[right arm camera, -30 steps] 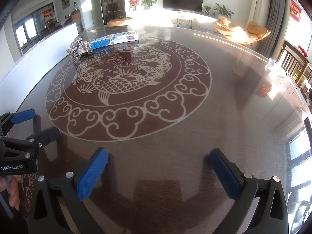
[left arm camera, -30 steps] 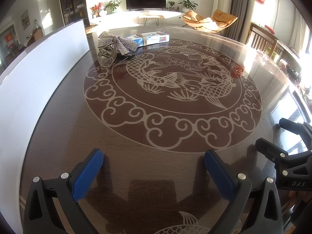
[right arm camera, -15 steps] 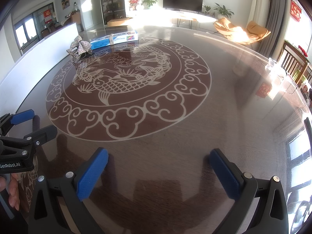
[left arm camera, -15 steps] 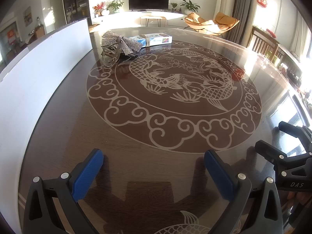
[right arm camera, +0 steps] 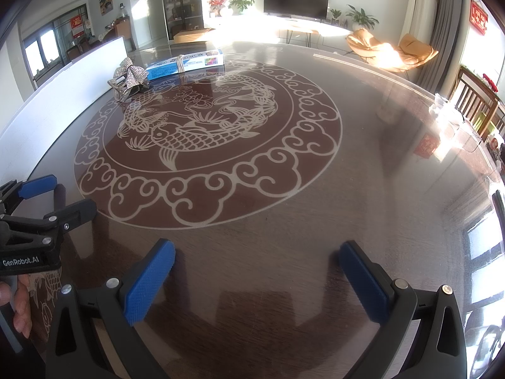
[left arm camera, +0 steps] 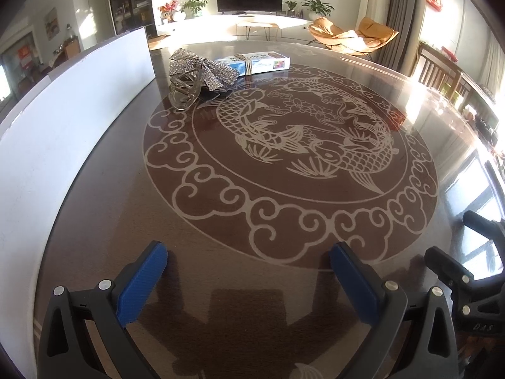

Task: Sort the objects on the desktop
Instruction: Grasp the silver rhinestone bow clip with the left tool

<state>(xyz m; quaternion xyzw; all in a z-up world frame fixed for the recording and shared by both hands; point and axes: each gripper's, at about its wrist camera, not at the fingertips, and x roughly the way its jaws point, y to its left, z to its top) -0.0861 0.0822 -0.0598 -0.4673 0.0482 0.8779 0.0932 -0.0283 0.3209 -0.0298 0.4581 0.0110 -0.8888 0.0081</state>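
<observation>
A silver glitter bow hair clip [left arm camera: 197, 77] lies at the far left of the round dark table [left arm camera: 221, 268], next to a flat blue and white box [left arm camera: 260, 63] tied with string. Both also show in the right wrist view: the clip [right arm camera: 129, 79] and the box [right arm camera: 186, 63]. My left gripper [left arm camera: 247, 271] is open and empty, low over the table's near part, far from both objects. My right gripper [right arm camera: 257, 271] is open and empty, to the right of the left one. The left gripper also shows at the left edge of the right wrist view [right arm camera: 56, 195].
A long white board [left arm camera: 63, 120] stands upright along the table's left edge. The table top carries a large fish pattern [left arm camera: 300, 139]. Wooden chairs [left arm camera: 442, 72] stand at the far right. A clear container [right arm camera: 448, 117] sits near the table's right rim.
The left gripper has moved forward and a little left, so the clip and box look nearer. In the right wrist view it has shifted up and right. The right gripper has stayed still.
</observation>
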